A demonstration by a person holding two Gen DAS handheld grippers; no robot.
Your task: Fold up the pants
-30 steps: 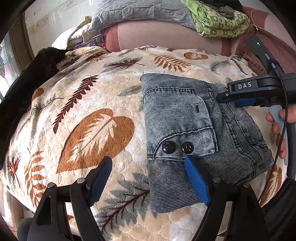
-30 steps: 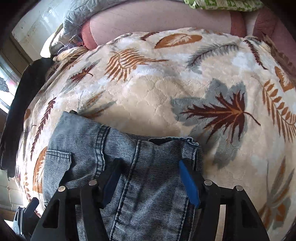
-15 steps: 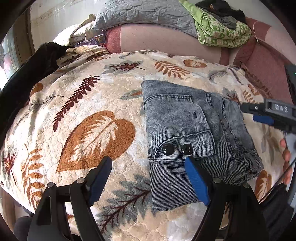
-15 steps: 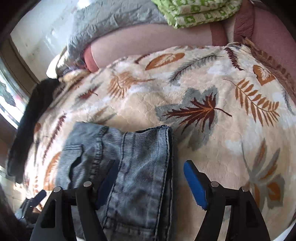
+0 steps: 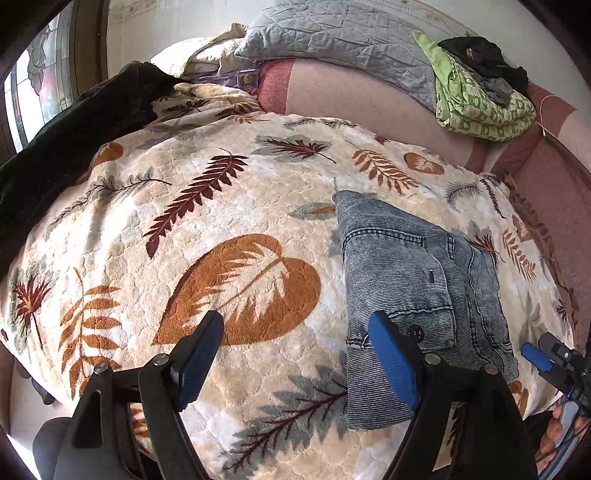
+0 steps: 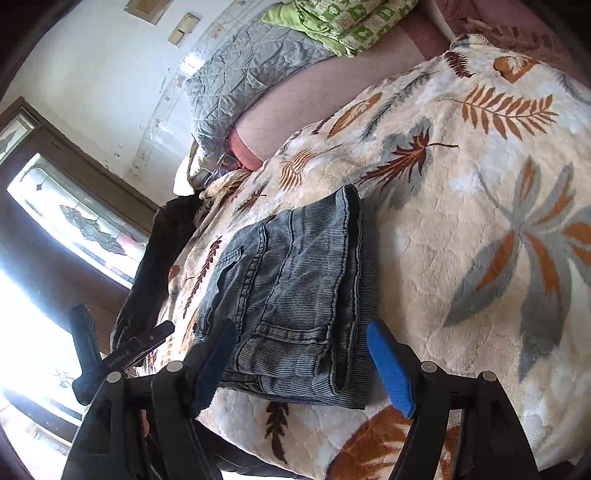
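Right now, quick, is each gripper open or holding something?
Left gripper: open, holding nothing, above the blanket.
Right gripper: open, holding nothing; the folded pants lie free.

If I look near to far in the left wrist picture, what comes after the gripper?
Left gripper → folded pants on the leaf blanket → pink sofa back → grey quilted cushion.

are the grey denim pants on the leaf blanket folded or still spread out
Folded. The grey ribbed denim pants lie as a compact rectangle on the leaf-print fleece blanket, stacked layers showing at the near edge, no legs stretched out.
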